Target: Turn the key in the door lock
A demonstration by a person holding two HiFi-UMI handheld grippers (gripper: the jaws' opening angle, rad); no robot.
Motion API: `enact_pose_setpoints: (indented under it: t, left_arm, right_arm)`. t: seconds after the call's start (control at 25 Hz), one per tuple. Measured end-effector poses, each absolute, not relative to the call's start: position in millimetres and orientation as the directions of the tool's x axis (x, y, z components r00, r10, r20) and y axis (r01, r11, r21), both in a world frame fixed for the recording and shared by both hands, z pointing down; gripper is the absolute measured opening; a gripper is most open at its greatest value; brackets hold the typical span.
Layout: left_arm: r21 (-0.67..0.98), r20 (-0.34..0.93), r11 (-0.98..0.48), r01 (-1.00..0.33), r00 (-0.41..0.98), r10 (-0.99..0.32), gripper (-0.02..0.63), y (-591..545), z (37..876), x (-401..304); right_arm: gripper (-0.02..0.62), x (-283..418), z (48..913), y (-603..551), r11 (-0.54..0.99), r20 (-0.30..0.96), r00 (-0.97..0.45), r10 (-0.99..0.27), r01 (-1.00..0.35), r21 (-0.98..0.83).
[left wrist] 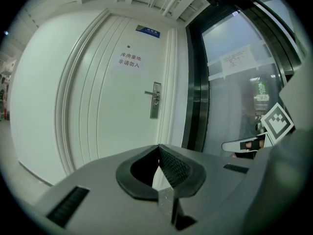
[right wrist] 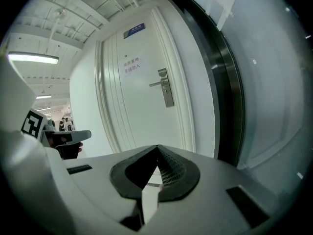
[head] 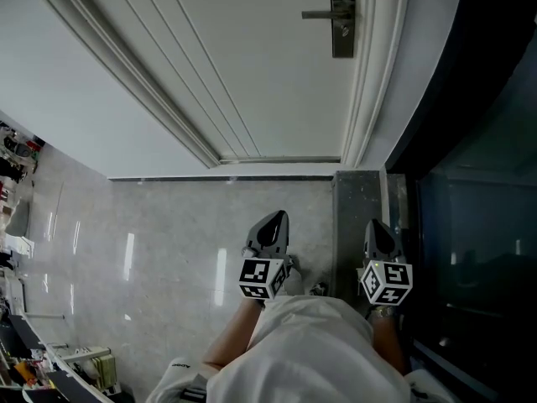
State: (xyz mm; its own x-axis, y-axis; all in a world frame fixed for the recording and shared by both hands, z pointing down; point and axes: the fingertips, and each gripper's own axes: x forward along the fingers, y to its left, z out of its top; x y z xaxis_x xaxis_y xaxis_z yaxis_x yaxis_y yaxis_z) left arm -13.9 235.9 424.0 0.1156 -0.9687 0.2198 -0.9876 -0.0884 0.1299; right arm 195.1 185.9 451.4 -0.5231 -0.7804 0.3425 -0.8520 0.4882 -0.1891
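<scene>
Upper middle of the left gripper view, I read a door notice (left wrist: 129,59): 库房重地, 非请勿入; the blue plate (left wrist: 147,31) above was illegible; the door lock (head: 341,15) sat upper right in the head view, well apart from my left gripper (head: 270,227) and right gripper (head: 378,230), both closed on nothing; dark glass (head: 478,225) stood at right.

- The door (head: 252,65) is the landmark; the lock plate (head: 342,23) sits at its right edge, with the lever handle (head: 319,13) reaching left from the plate.
- A paper notice (left wrist: 130,61) is on the door, up and left of the plate (a small sign (left wrist: 147,31) is higher still).
- A glass wall (head: 478,225) stands right of the door.
- The left gripper (head: 275,222) and right gripper (head: 376,227) are before the door, well apart from it.
</scene>
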Motion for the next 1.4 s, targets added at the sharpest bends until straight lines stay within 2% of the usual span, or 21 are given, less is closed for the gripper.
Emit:
enact_pose_setpoints:
  t: [0.56, 0.96, 1.4]
  left_arm:
    - [0.140, 0.170, -0.210, -0.968, 0.232, -0.958, 0.008, 130, 419, -5]
    - [0.156, 0.190, -0.306, -0.939, 0.333, -0.924, 0.008, 14, 419, -27]
    - [0.145, 0.137, -0.414, -0.899, 0.433, -0.891, 0.008, -98, 402, -49]
  right_arm:
    - [0.003, 213, 448, 115, 0.392, 0.357, -0.398, -0.845, -0.915, -0.092]
    - [0.004, 173, 442, 24, 0.354, 0.384, -0.342, -0.858, -0.934, -0.042]
    - [0.003, 128, 431, -67, 0.324, 0.373, -0.293, -0.880, -0.946, 0.020]
